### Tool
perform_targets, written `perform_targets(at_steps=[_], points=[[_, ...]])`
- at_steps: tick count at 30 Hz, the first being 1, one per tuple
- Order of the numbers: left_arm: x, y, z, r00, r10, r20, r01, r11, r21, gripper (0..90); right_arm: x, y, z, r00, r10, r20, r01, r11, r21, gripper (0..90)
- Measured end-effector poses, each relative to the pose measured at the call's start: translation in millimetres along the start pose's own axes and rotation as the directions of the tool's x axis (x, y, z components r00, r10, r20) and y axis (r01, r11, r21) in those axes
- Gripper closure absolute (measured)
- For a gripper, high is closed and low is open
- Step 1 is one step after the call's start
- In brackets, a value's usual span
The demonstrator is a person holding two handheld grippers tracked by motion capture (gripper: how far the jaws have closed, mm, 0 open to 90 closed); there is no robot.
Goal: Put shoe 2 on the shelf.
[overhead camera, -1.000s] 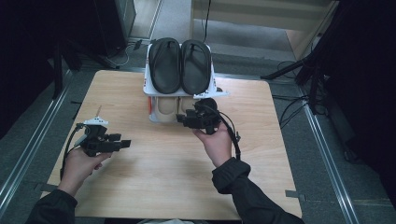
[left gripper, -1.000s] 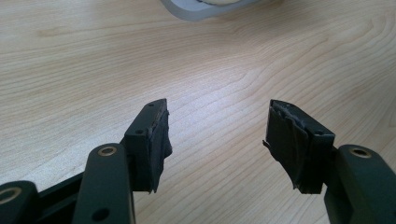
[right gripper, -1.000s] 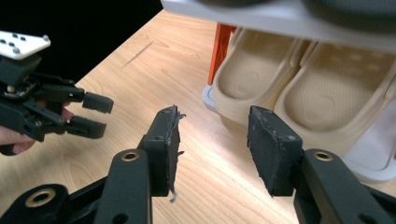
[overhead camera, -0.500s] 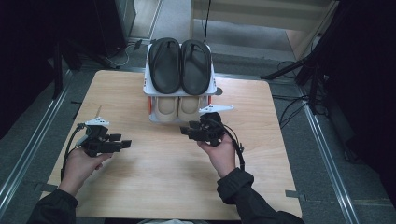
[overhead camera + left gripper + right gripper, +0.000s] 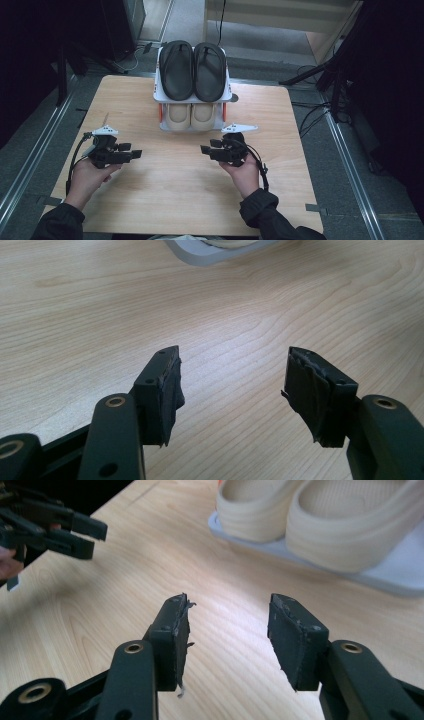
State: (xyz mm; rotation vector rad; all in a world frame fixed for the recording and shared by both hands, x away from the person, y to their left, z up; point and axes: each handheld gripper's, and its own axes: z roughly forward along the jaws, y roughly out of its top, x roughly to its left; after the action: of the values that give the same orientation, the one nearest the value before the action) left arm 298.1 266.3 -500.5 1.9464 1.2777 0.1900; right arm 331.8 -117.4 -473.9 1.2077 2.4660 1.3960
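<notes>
I see the white shoe rack (image 5: 228, 95) at the table's (image 5: 175, 190) far edge: black sandals (image 5: 194, 70) on top, cream shoes (image 5: 191, 115) below. My right gripper (image 5: 206, 150), jaws just opening and empty, sits near its front; my left gripper (image 5: 136, 154), released, lies well apart, nothing between.

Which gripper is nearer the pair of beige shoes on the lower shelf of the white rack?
Right. The right gripper sits just in front of the beige shoes, slightly to their right; the left gripper hangs farther off, toward the table's left side.
</notes>
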Motion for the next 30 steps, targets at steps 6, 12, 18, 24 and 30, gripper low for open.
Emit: perform_targets(at_steps=[6,12,18,24,30], points=[[-2.6,0.5,0.7,0.9999,0.007,0.008,-0.007,1.0000,0.004,40.0,-6.8,-15.8,-4.4,0.9999,0.015,-0.006,-0.015,1.000,-0.003,50.8],[-4.9,1.4,1.7,0.9996,0.020,0.019,-0.020,0.9998,0.001,40.0,-10.2,-29.5,-7.1,0.9996,0.029,0.004,-0.029,1.000,0.010,50.1],[-10.5,1.9,3.4,0.9988,0.035,0.035,-0.035,0.9994,0.003,40.0,-12.2,-34.9,-6.3,0.9992,0.040,0.001,-0.040,0.999,-0.009,50.1],[-15.0,2.7,6.7,0.9980,0.043,0.047,-0.043,0.9990,0.005,40.0,-14.5,-34.5,-6.6,0.9988,0.048,-0.001,-0.048,0.999,-0.014,49.4],[-17.4,3.6,10.5,0.9970,0.056,0.053,-0.057,0.9983,0.012,40.0,-15.4,-36.3,-5.3,0.9989,0.048,-0.004,-0.048,0.999,-0.006,49.2]])
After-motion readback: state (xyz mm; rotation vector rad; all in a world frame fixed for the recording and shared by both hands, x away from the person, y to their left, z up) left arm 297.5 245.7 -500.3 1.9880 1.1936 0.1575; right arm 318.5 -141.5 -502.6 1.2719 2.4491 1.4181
